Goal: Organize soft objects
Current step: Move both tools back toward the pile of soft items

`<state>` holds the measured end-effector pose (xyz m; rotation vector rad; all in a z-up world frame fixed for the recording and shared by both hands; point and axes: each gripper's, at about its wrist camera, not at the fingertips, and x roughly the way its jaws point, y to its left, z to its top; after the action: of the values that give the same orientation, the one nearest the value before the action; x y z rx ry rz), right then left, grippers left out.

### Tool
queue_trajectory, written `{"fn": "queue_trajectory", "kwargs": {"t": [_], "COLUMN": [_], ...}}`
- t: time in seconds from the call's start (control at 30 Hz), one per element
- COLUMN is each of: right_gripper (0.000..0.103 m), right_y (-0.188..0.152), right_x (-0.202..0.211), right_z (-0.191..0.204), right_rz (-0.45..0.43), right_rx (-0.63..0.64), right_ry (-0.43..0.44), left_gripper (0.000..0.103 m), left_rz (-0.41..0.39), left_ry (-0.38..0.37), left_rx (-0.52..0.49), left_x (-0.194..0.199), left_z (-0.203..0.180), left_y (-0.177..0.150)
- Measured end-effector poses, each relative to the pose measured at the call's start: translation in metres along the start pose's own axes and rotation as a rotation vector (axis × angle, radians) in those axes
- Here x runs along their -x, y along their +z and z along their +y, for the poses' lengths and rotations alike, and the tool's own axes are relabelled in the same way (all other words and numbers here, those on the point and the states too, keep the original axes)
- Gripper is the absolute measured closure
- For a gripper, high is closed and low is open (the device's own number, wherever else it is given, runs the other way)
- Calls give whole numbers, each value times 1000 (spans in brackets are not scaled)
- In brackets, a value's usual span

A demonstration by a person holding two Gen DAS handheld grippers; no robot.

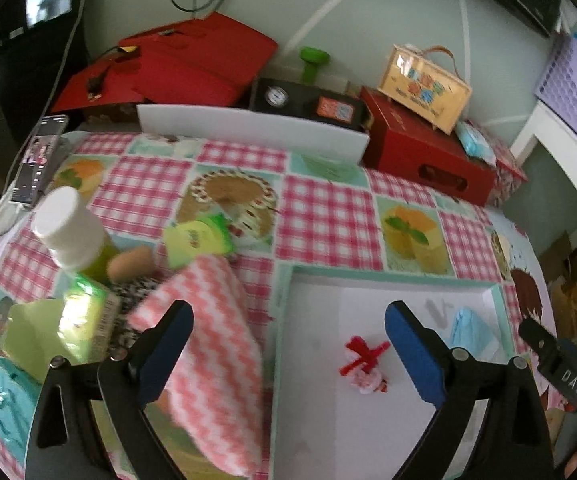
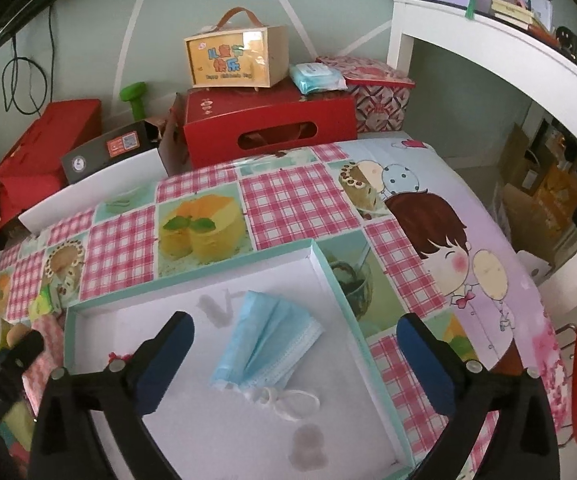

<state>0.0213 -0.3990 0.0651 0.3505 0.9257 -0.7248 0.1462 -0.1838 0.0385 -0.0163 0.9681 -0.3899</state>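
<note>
A shallow white tray with a teal rim lies on the table. In it are a blue face mask and a small red-and-white soft toy. A pink-and-white zigzag cloth lies just left of the tray, its left side between my left gripper's fingers. My left gripper is open, above the tray's left edge. My right gripper is open and empty, hovering over the mask.
Left of the cloth stand a white-capped bottle, a green packet, a green carton and a teal item. A phone lies far left. Red boxes and a white board line the table's back.
</note>
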Motion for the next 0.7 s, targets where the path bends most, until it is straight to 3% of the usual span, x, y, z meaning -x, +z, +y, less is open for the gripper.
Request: {"fn": "queue_trajectory", "kwargs": {"t": [0.37,0.57,0.7], "right_gripper": [0,0,0], "right_y": [-4,-7,-12], "right_x": [15,24,29], "right_z": [15,44,73], "right_rz": [-11,-28,-26], "right_rx": [21,89,141], "right_ry": [39,86,143], "left_gripper": [2,1,1], "left_rz": [-98,-99,-86], "left_ry": [100,204,231], "left_rx": [141,214,268], "left_x": [36,51,55], "left_z": [88,145,174], "left_y": [15,16,12]}}
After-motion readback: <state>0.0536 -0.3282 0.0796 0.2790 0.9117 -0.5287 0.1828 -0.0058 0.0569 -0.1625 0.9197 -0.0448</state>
